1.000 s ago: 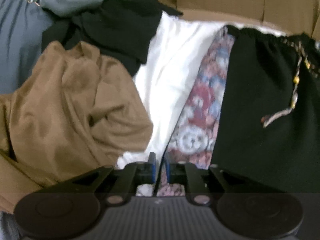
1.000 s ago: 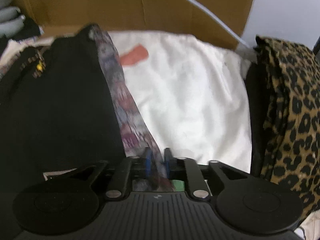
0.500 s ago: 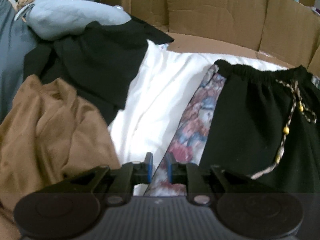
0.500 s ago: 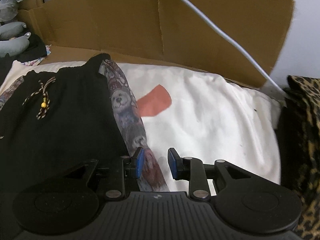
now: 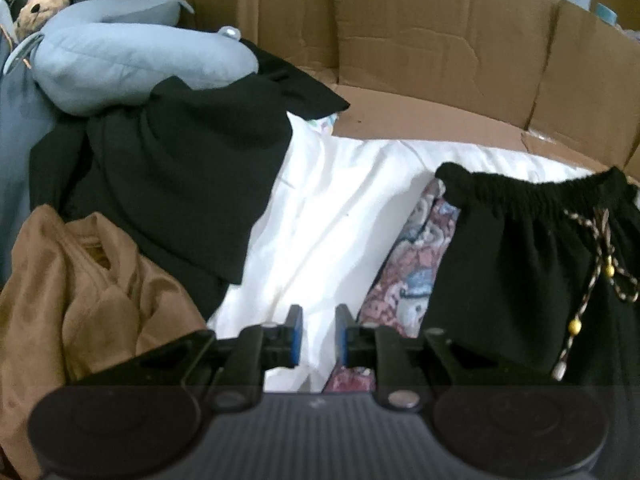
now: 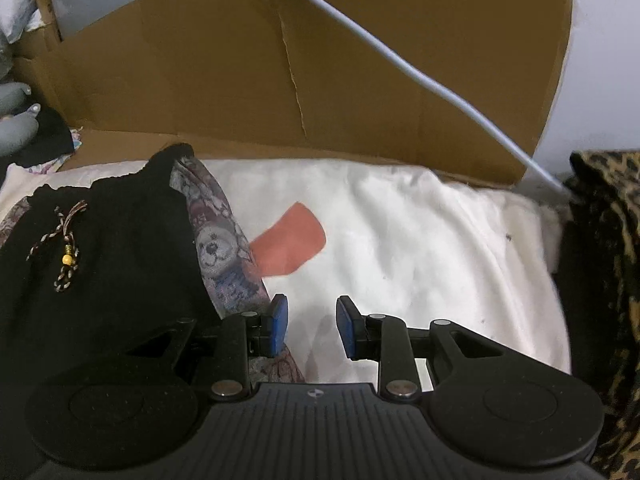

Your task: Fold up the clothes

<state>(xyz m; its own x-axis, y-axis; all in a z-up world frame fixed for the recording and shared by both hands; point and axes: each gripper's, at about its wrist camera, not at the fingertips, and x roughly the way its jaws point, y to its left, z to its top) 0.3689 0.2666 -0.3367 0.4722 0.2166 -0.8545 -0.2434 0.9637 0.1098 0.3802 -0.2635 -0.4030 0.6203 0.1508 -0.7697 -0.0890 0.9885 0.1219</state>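
Note:
A black garment (image 5: 520, 280) with an elastic waistband and a beaded drawstring lies flat on a teddy-bear print cloth (image 5: 412, 280), whose edge shows along both sides. Both lie on a white sheet (image 5: 320, 220). My left gripper (image 5: 319, 332) hovers over the sheet just left of the print cloth's edge; its jaws are opening and nothing is between them. In the right wrist view the black garment (image 6: 100, 280) and print cloth (image 6: 216, 248) lie at the left. My right gripper (image 6: 312, 326) stands open over the white sheet (image 6: 420, 260), empty, with its left finger beside the print cloth.
A brown garment (image 5: 80, 300), a crumpled black garment (image 5: 180, 180), a light blue cushion (image 5: 120, 60) and a toy bear (image 5: 40, 0) crowd the left. Cardboard walls (image 6: 280, 60) close the back. A white cable (image 6: 400, 64), an orange patch (image 6: 292, 240) and leopard-print fabric (image 6: 608, 280) sit to the right.
Both grippers were shut on the print cloth's edges and have let go. Their jaws have parted and both have drawn back, so more of the cardboard shows.

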